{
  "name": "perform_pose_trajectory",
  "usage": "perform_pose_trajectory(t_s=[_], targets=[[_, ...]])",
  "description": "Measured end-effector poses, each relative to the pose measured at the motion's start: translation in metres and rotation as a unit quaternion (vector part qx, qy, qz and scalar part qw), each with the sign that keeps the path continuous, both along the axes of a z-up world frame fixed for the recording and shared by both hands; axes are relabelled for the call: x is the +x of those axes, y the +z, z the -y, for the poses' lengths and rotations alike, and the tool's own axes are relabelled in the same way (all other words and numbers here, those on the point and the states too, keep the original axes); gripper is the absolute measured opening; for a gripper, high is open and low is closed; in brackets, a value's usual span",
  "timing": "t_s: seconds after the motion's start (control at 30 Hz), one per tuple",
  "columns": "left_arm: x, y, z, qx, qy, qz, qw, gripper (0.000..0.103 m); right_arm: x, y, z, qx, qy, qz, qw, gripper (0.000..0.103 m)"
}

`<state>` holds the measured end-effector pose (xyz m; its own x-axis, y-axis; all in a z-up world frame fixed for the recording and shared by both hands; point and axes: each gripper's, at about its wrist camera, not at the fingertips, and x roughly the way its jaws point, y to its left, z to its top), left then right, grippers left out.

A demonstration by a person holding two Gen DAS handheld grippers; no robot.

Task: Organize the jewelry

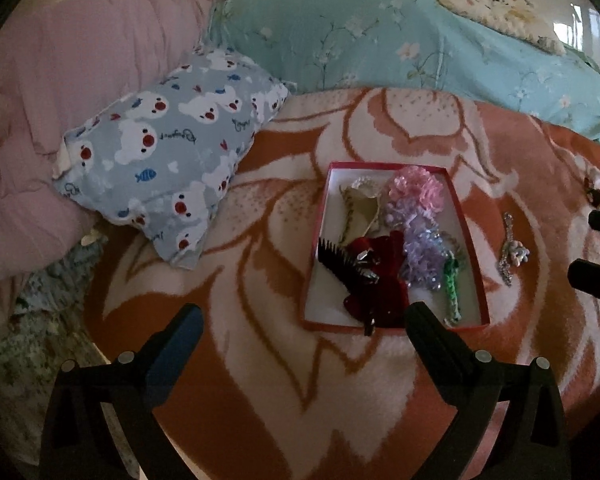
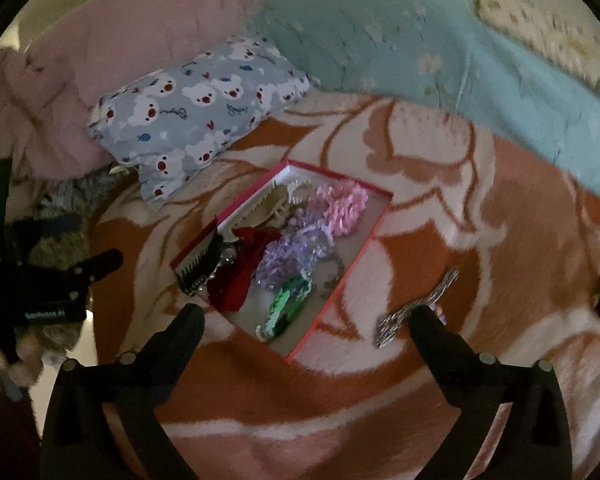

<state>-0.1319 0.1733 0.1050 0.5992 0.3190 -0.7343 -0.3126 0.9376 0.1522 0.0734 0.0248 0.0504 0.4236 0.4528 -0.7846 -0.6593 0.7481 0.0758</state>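
A: How many containers are on the bed (image 1: 260, 420)?

B: 1 — a shallow red box (image 1: 470, 236) with a pale inside, lying open on the orange-and-white flowered blanket (image 2: 340, 420).

A: What's in it?

B: I count 1 black comb-toothed hair clip (image 1: 334, 260) at the near-left, 1 dark red velvet bow (image 1: 374, 276) beside it, 1 pink ruffled scrunchie (image 1: 418, 190) at the far end, 1 lilac ruffled piece (image 1: 422, 248) in front of that, 1 green braided band (image 1: 452, 280) along the right side, and a cream lace piece (image 1: 360, 204) with a pearly bit at the far-left. Some fine chain near the lilac one is too small to count.

A: Anything outside the box?

B: 1 silvery beaded piece (image 2: 416, 308) on the blanket just right of the box, and 1 small dark red item (image 1: 596, 194) well apart at the right edge, too blurred to name.

A: The tools?

B: 2. The left tool (image 1: 304, 320) hangs above the blanket with fingers spread wide, nothing between them. The right tool (image 2: 306, 318) is equally wide apart and empty, its right finger overlapping the beaded piece in view.

A: Any writing?

B: White lettering on the left tool's body, unreadable, and script on the 1 bear-print pillow (image 1: 172, 152) that I can't make out.
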Motion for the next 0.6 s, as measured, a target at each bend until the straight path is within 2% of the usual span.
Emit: perform_pose_trajectory(t_s=[0.33,0.6], targets=[[0.018,-0.045,-0.014,-0.036,0.017,-0.038,0.9985,0.102,0.0,-0.049,-0.011,-0.018,0.004,-0.045,0.999,0.103],[0.031,-0.069,-0.016,-0.043,0.025,-0.064,0.9967,0.102,0.004,-0.075,-0.014,-0.014,-0.009,-0.081,0.997,0.103]])
